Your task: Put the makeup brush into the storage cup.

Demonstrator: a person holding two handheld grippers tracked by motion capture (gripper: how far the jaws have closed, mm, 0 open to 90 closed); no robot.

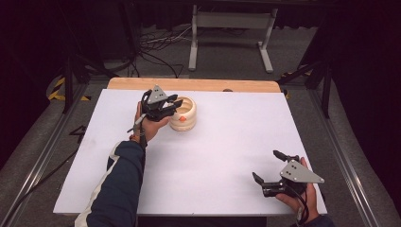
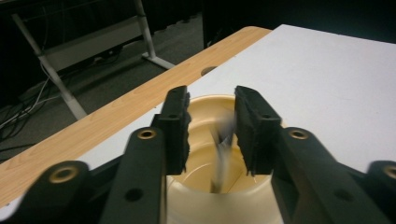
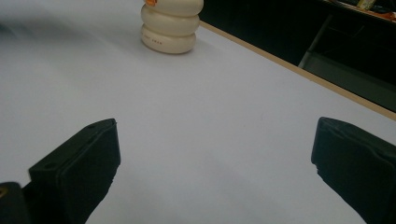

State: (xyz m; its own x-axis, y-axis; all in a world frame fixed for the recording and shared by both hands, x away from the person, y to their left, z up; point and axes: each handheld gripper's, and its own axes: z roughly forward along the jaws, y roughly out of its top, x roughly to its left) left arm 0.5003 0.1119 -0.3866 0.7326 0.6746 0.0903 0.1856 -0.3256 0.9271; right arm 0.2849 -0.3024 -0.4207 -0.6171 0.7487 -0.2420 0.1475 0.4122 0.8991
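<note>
Dark room, grey floor, a metal frame (image 1: 231, 35) and cables (image 1: 156, 52) beyond the far edge. White table (image 1: 227, 156), with a wood strip (image 1: 194, 84) along its far side; a round hole in the strip shows in the left gripper view.

Cream ribbed pot (image 1: 183, 114) stands upright on the far left part of the white top, near the wood strip. Open mouth up; an orange mark low on its wall. In the left gripper view a thin blurred grey object (image 2: 222, 154) stands inside the pot between the jaws; cannot tell what it is, or whether the pads touch it.

Left gripper (image 1: 176, 105) sits just over the pot's rim, jaws parted a little, pointing down into the mouth. Hand and dark sleeve (image 1: 118, 184) run in from the near left edge.

Right gripper (image 1: 269, 165) rests low near the near right corner, jaws wide apart, nothing between them, well apart from the pot.

Open white top lies between pot and right gripper, and to the right of the pot.
</note>
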